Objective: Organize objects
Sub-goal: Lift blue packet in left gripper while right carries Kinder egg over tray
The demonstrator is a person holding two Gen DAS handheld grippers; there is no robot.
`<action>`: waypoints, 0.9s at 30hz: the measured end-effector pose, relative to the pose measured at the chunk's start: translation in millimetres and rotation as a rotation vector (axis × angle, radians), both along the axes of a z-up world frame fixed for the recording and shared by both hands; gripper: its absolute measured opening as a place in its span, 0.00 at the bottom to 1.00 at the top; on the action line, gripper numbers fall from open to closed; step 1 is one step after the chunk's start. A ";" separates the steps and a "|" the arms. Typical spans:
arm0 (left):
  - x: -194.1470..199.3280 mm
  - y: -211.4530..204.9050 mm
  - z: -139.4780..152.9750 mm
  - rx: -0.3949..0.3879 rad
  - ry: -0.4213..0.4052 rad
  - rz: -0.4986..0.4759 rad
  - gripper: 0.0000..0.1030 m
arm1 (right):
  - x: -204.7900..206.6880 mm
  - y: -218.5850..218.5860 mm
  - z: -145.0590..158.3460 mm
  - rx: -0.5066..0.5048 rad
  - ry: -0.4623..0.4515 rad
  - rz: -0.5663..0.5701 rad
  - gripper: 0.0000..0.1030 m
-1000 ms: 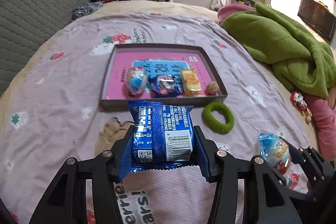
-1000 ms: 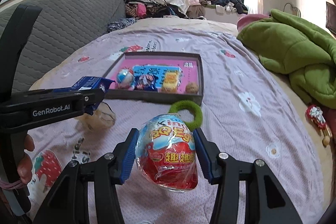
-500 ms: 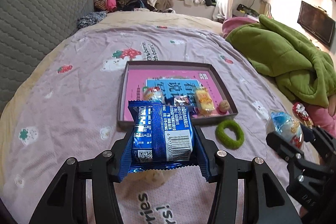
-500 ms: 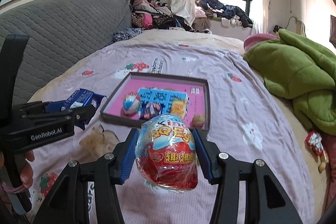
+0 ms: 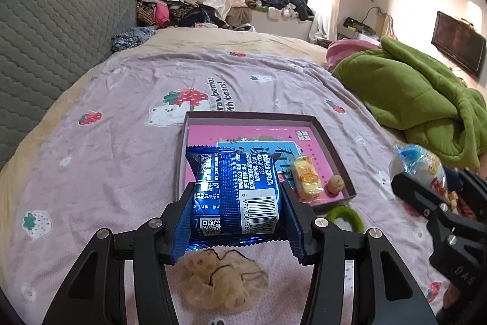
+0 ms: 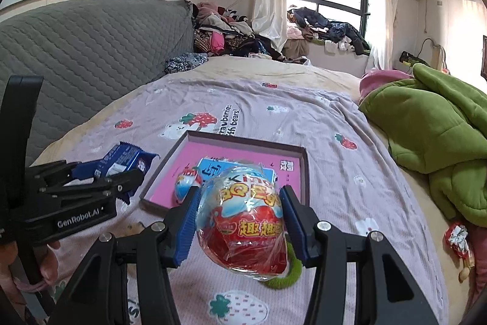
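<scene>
Carrying two snacks toward the tray

Left gripper clamps the blue packet; right gripper clamps the egg. Next: lower, release.

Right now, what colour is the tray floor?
Pink, with a blue printed panel in the middle of the tray; clearest in the left wrist view.

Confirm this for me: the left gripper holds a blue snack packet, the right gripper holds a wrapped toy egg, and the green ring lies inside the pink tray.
One detail is wrong. The green ring lies on the bedspread just outside the pink tray, by its near corner, as the left wrist view shows. The left gripper does hold the blue snack packet, and the right gripper the wrapped toy egg.
</scene>
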State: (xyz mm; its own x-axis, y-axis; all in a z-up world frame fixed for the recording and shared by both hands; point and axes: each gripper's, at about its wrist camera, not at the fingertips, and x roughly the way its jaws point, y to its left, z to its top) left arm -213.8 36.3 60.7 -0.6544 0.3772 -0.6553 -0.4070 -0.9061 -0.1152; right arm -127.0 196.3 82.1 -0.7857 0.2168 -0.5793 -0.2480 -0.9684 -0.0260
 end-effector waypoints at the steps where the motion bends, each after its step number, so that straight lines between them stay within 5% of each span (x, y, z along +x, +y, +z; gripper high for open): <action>1: -3.7 0.7 -1.0 -0.004 0.001 0.000 0.52 | -2.5 0.9 0.0 0.002 0.001 0.000 0.51; 27: -74.8 6.7 -19.0 -0.025 0.016 0.039 0.52 | -65.8 38.3 -15.0 0.027 0.015 -0.028 0.51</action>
State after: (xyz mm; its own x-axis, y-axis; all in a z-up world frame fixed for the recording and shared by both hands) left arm -288.6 43.0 41.7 -0.6787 0.3349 -0.6535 -0.3733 -0.9238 -0.0857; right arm -192.9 234.6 67.0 -0.7878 0.2544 -0.5609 -0.2757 -0.9600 -0.0483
